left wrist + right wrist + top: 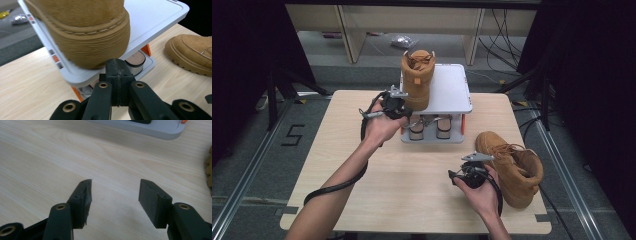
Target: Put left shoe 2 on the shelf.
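Observation:
A tan boot [417,79] stands upright on the top shelf of a small white shoe rack [452,87] at the back middle of the table. My left gripper [403,111] is shut with nothing in it, its tips just short of that boot's ribbed sole [95,42] at the shelf's edge [82,77]; the closed left gripper [116,67] shows its jaws pressed together. A second tan boot [512,167] lies on the table at the right. My right gripper [464,168] hovers just left of it, and this right gripper [115,187] is open over bare wood.
The rack's lower shelf holds a pair of shoes [429,127], one of them a shoe with a beige insole [136,58]. The rack's base [150,127] lies ahead of the right gripper, and the second boot's sole [209,170] is at its right. Light wooden tabletop [412,185] spreads around.

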A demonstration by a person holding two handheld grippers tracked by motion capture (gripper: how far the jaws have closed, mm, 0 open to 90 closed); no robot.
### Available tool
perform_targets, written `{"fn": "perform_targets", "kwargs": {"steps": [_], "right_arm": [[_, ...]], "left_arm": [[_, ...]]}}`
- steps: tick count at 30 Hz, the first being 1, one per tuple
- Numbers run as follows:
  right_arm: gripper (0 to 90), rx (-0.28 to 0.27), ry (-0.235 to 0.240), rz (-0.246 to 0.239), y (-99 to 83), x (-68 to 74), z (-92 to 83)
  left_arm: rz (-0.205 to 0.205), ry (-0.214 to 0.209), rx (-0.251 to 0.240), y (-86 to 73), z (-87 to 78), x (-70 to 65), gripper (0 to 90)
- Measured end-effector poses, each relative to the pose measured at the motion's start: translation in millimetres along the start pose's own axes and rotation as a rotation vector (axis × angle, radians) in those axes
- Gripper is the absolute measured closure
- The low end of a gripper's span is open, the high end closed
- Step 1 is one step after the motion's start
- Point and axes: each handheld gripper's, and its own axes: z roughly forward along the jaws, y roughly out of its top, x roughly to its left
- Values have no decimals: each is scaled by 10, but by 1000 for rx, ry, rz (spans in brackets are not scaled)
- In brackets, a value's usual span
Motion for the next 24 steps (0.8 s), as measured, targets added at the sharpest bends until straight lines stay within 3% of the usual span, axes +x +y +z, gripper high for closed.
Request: {"fn": "perform_targets", "kwargs": {"steps": [6, 10, 11, 12, 16, 18, 19, 21, 23, 24], "right_arm": [[446, -2, 3, 6, 21, 3, -31], [446, -10, 8, 7, 37, -7, -48], [446, -34, -1, -18, 44, -27, -39], [445, -10, 3, 13, 48, -8, -61], [445, -36, -4, -14, 72, -48, -82], [446, -43, 8, 7, 88, -54, -108], [445, -54, -5, -2, 106, -58, -136], [446, -68, 11, 15, 124, -48, -164], [446, -67, -8, -11, 144, -80, -206], [446, -76, 0, 1, 150, -84, -209]], "left_arm": [[33, 27, 19, -149, -183, 132, 840], [17, 55, 6, -337, -289, 272, 798], [12, 62, 5, -383, -316, 299, 782], [11, 65, -2, -431, -338, 325, 772], [2, 70, -21, -643, -403, 413, 731], [-16, 79, -36, -749, -415, 441, 709], [-12, 82, -35, -799, -421, 454, 687], [-6, 80, -38, -880, -426, 472, 646], [-22, 93, -54, -974, -425, 475, 619], [-25, 91, -43, -1021, -433, 488, 607]]}}
